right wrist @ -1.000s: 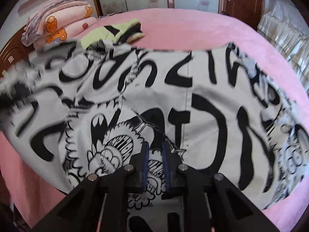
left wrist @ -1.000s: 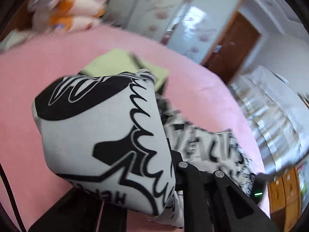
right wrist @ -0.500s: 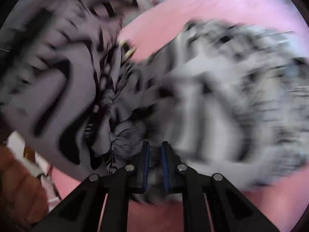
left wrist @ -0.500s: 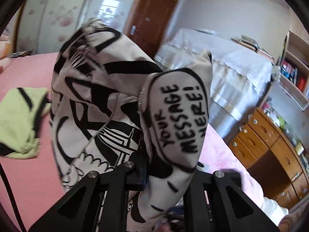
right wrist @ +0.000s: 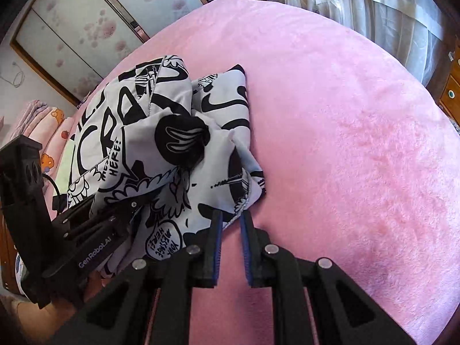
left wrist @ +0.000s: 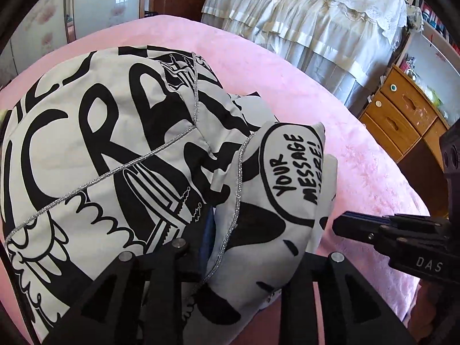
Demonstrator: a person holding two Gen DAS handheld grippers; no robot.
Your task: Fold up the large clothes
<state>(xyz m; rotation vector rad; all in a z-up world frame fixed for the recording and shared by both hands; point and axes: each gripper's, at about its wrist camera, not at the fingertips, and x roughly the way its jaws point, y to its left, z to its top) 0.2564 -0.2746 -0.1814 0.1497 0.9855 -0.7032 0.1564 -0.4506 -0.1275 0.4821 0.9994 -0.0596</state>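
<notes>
A white garment with black cartoon print (left wrist: 115,149) lies bunched in a heap on the pink bed cover (left wrist: 359,155). My left gripper (left wrist: 230,247) is buried in its near folds, which hide the fingertips, so its hold is unclear. In the right wrist view the same garment (right wrist: 172,149) sits left of centre. My right gripper (right wrist: 231,215) is slightly open at the garment's near edge, with a thin hem lying between the blue pads (right wrist: 217,247). The right gripper also shows in the left wrist view (left wrist: 382,230), and the left gripper shows in the right wrist view (right wrist: 115,215).
The pink bed cover (right wrist: 345,143) stretches wide to the right. A wooden drawer cabinet (left wrist: 402,120) and a cream frilled cover (left wrist: 316,28) stand beyond the bed. Folded pink blankets (right wrist: 49,126) and a yellow-green cloth (right wrist: 64,161) lie at the left. Wardrobe doors (right wrist: 86,28) are behind.
The garment was spread out and held up; now it is down in a heap on the bed. My right gripper's pads have parted slightly and hold only a hem edge between them.
</notes>
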